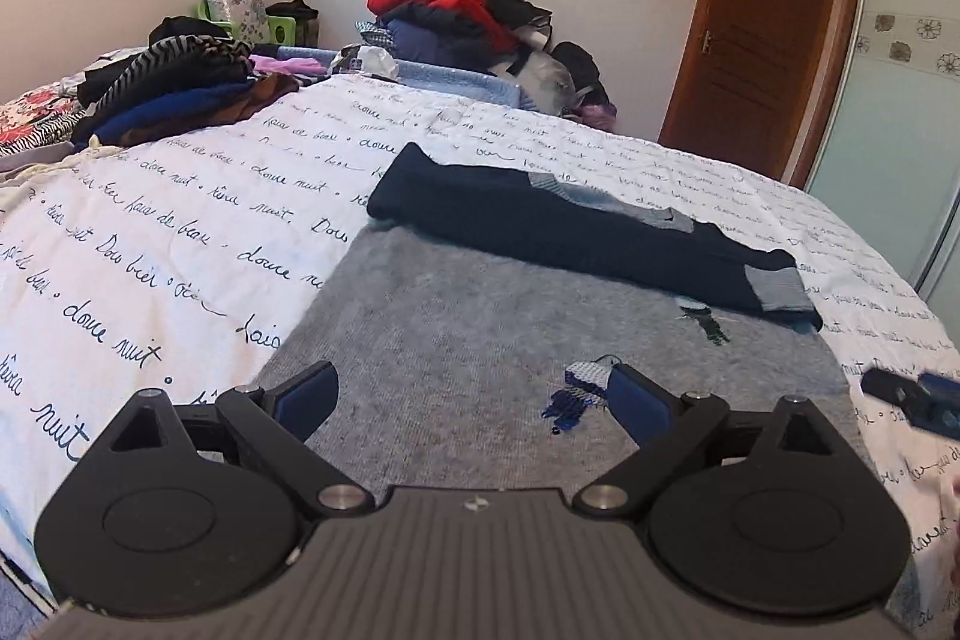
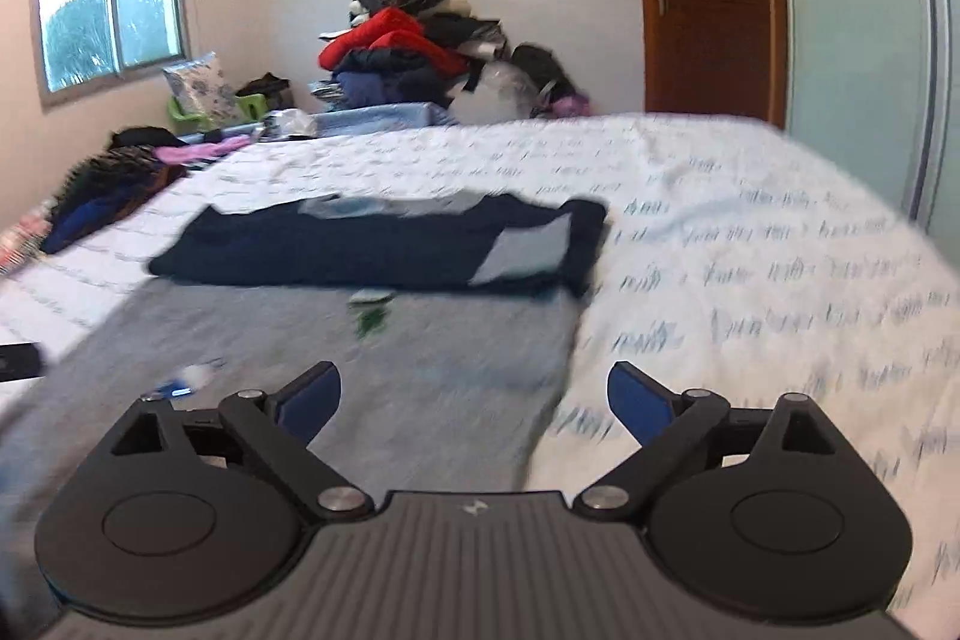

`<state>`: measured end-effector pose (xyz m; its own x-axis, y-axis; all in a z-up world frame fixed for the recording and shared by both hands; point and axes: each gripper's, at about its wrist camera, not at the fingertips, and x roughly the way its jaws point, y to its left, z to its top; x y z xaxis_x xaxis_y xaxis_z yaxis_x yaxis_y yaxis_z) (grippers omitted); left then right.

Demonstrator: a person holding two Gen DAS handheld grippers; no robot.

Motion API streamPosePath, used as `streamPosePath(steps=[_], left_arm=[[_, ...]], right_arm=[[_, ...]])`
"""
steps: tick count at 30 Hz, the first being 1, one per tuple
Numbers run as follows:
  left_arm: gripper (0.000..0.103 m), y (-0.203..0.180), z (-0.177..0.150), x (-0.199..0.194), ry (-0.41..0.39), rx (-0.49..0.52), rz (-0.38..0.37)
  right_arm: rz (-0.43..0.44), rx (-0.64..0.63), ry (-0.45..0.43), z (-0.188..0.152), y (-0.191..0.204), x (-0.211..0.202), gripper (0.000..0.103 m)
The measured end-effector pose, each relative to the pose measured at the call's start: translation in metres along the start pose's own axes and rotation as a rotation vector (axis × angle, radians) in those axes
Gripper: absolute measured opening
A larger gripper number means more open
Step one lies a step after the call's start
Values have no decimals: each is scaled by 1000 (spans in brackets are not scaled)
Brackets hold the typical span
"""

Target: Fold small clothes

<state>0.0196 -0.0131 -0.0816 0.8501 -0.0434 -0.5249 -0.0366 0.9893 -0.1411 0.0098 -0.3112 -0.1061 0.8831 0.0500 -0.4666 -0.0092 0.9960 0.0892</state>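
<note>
Grey knit sweater [image 1: 480,316] lies flat on script-print bedsheet [image 1: 150,232], navy sleeves folded across at 12 o'clock. Left gripper [image 1: 474,394] & right gripper [image 2: 474,394] both spread wide, holding nothing.

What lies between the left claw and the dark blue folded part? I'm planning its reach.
Only grey sweater fabric with small embroidered motifs, shown in the left wrist view.

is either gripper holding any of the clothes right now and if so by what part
Nothing is held. The left hand-held gripper and right hand-held gripper are both open above the grey garment.
</note>
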Motion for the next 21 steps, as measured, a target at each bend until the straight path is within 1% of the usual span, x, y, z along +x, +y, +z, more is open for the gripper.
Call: streamPosePath(steps=[2,5,6,8,11,12,13,17,19,21], left_arm=[[95,0,0,-1,0,3,11],[95,-3,1,-2,-11,13,5],[95,-5,1,-2,-12,19,5],[95,-8,1,-2,-13,26,-2],[95,-14,-1,-1,-6,40,-19],[95,-16,-2,1,2,44,-23],[95,-18,-3,2,10,47,-26],[95,-26,-6,3,29,62,-51],[95,-30,-9,3,34,80,-56],[95,-32,-10,4,41,91,-58]], right_arm=[[-93,-46,4,7,-5,27,99],[-230,-58,57,11,-21,67,99],[-262,-49,89,11,-28,77,99],[-292,-13,142,9,-41,92,99],[-274,53,146,2,-55,94,100],[-279,54,143,0,-55,94,103],[-284,51,148,-4,-54,94,103],[-228,99,175,-7,-62,98,103],[-198,144,169,-9,-69,96,103],[-189,158,161,-9,-71,94,103]])
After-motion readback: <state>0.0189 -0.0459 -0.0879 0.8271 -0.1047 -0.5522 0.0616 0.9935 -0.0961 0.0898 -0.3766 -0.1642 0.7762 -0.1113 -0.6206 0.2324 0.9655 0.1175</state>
